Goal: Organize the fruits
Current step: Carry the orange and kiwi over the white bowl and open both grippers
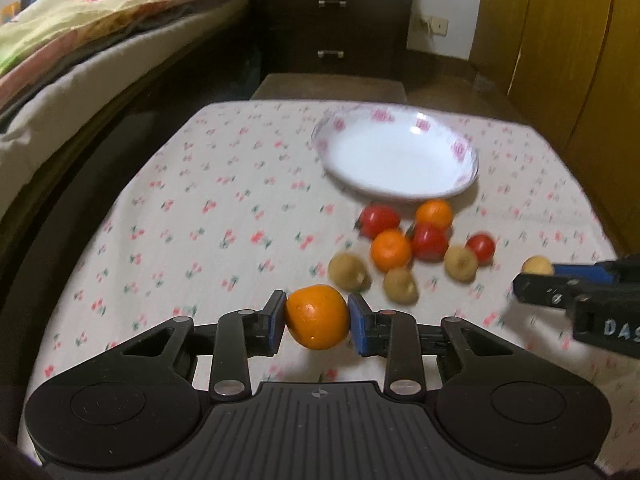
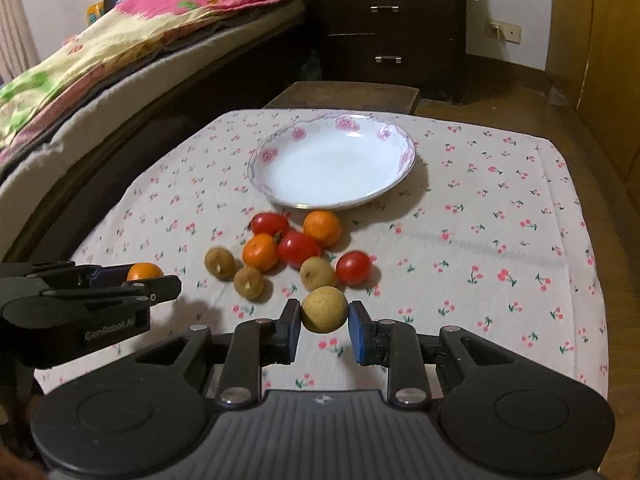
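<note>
My left gripper [image 1: 317, 320] is shut on an orange [image 1: 317, 317] and holds it above the tablecloth; it shows at the left of the right wrist view [image 2: 152, 280] with the orange [image 2: 144, 271]. My right gripper [image 2: 324, 318] is shut on a yellow-brown fruit [image 2: 324, 309]; it shows at the right edge of the left wrist view [image 1: 536, 276] with the fruit [image 1: 538, 266]. A white flowered plate [image 2: 280, 151] stands empty at the back. A cluster of oranges [image 2: 322, 227], red tomatoes [image 2: 298, 249] and brown fruits [image 2: 219, 263] lies just before the plate.
The table wears a cherry-print cloth [image 2: 480, 240]. A bed with a colourful blanket [image 2: 120, 40] runs along the left. A dark drawer chest [image 2: 392, 28] and a low wooden stool [image 2: 344, 96] stand behind the table. A wooden wardrobe [image 1: 560, 60] is at the right.
</note>
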A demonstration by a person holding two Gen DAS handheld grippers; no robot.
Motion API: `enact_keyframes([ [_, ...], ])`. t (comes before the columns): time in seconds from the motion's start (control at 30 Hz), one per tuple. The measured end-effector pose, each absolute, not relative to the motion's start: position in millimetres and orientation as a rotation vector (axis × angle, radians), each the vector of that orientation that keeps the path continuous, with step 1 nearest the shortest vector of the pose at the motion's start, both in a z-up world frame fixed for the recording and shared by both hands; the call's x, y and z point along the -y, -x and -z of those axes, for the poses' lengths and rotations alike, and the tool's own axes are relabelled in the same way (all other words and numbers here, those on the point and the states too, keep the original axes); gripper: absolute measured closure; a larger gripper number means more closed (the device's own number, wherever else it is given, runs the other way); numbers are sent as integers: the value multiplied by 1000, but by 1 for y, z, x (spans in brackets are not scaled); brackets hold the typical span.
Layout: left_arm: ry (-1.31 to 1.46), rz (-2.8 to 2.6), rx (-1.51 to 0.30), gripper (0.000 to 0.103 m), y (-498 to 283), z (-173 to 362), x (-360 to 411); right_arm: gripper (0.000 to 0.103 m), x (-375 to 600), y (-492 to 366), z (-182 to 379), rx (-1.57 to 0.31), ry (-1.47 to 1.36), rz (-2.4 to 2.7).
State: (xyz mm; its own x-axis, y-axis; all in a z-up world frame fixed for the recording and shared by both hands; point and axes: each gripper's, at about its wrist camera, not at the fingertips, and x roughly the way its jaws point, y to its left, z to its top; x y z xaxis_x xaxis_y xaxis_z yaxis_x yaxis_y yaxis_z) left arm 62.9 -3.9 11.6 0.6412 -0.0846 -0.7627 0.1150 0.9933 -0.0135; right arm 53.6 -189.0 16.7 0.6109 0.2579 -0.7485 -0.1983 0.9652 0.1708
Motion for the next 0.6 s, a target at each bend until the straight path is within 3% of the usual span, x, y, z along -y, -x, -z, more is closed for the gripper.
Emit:
enact_keyframes([
  [0.6,-39,178,-817,62,-136,-33,38,76,198,-123,-33,-842,-55,-231],
])
